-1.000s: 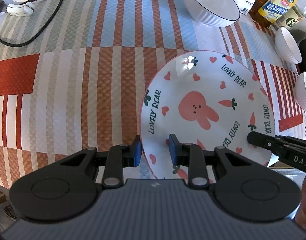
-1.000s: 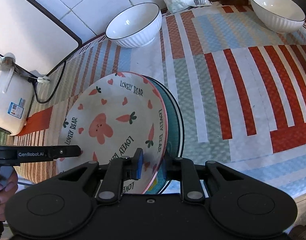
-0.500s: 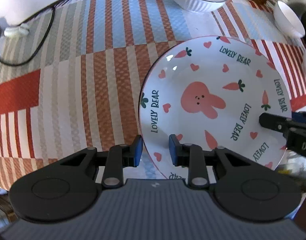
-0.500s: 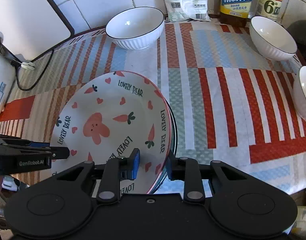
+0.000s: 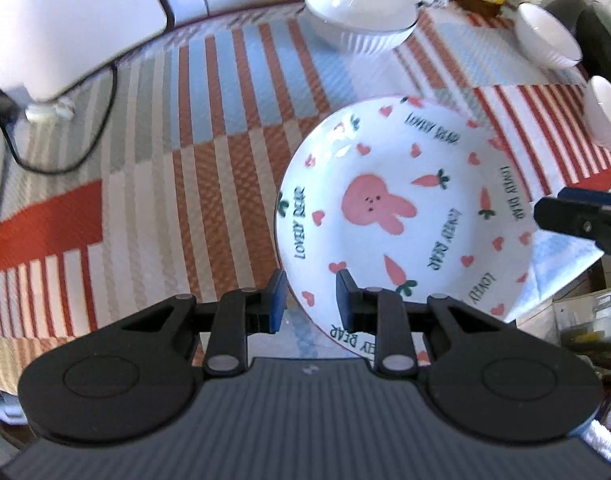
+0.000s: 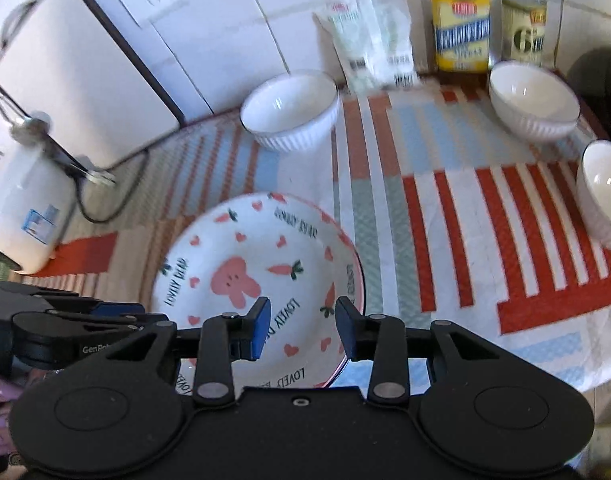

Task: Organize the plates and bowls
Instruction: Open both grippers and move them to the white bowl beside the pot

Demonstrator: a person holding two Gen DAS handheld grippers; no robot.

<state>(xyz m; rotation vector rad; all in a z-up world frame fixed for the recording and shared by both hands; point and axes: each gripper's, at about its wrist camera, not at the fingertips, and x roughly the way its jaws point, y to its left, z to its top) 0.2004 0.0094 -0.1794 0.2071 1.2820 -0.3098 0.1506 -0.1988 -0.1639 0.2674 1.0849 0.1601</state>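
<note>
Left gripper (image 5: 310, 295) has its jaws apart, straddling the near-left rim of the bunny plate (image 5: 401, 216) without clamping it; the plate lies on the striped tablecloth (image 5: 153, 184) near its front edge. Right gripper (image 6: 303, 326) likewise has its jaws apart, poised over the near-right part of the same plate (image 6: 257, 276), whose right rim shows a dark edge beneath it. Beyond the plate, left to right, stand a ribbed white bowl (image 6: 290, 110), a second white bowl (image 6: 534, 101) and a third bowl (image 6: 603, 192) at the right edge.
</note>
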